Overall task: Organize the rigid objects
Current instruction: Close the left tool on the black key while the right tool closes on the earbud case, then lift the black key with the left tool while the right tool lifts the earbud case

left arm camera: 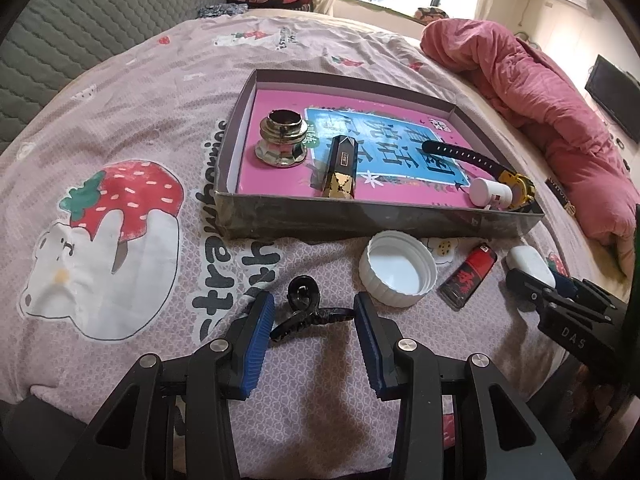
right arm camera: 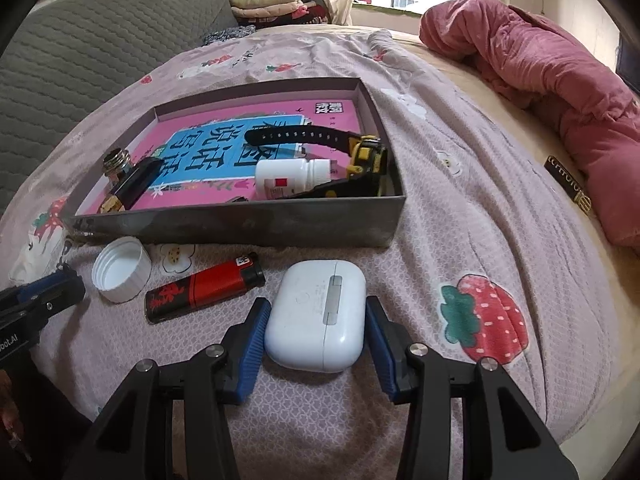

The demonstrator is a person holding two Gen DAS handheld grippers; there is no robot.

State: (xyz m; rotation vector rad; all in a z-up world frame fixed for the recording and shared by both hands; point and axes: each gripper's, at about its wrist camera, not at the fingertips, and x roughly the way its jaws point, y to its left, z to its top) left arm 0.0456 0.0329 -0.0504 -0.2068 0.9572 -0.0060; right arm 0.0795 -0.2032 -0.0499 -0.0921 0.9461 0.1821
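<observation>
Underneath, strawberry-print bedsheet [left arm camera: 120, 128]; pink quilt [left arm camera: 540, 92]

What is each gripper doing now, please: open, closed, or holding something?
Left gripper: open around the black hair clip, not gripping.
Right gripper: around the white earbud case; grip cannot be told.

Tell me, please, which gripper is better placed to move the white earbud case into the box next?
Right. The right gripper already straddles the earbud case, with the box just beyond. The left gripper sits around the black hair clip instead.
</observation>
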